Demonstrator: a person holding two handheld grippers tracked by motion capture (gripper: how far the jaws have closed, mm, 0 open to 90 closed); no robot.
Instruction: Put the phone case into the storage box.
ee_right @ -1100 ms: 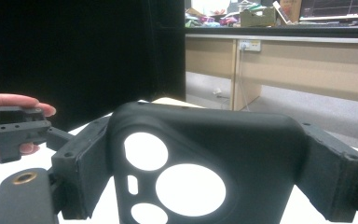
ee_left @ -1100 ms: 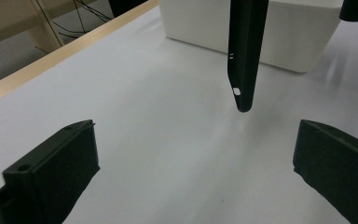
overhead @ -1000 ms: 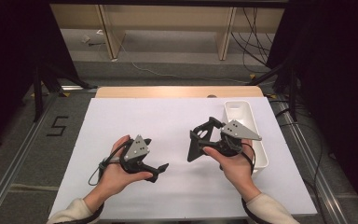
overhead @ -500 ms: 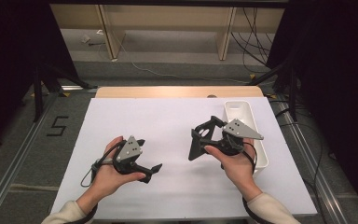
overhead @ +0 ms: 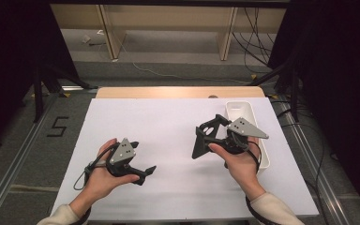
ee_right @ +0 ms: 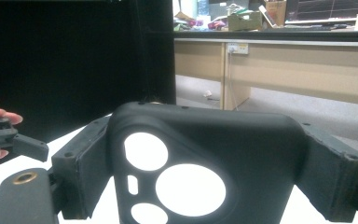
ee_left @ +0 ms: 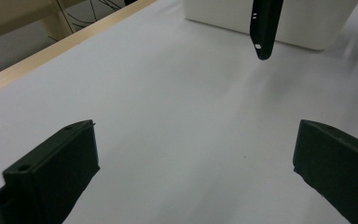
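- Change since the earlier frames: the left hand-held gripper [overhead: 143,172] has drawn back toward the person and a little to the left; the right hand-held gripper [overhead: 205,137] has stayed near the white tray, holding the phone case.
- Phone case [ee_right: 200,161]: a black, matte shell with rounded corners. The right gripper view looks at its camera end, which has two large round cut-outs, one smaller round cut-out at the lower edge, and a small slot beside them; the white surface shows through the holes.
- Position of the phone case: held above the white surface [overhead: 168,126], in the right half, just left of the tray. In the high view it [overhead: 200,143] hangs edge-on from the right hand-held gripper, pointing down toward the surface. In the left gripper view it [ee_left: 263,28] appears as a narrow dark strip in front of the tray wall.
- Right hand-held gripper: jaws clamped on the two long sides of the phone case.
- Left hand-held gripper [ee_left: 191,172]: jaws wide apart, nothing between them, low over the bare surface and aimed toward the tray.
- Tray [overhead: 238,108]: white, long and narrow, lying along the right edge of the surface, partly covered by the right hand [overhead: 238,161].
- Count: one phone case, one tray, two hand-held grippers, two hands, the left hand [overhead: 104,176] resting near the front edge.
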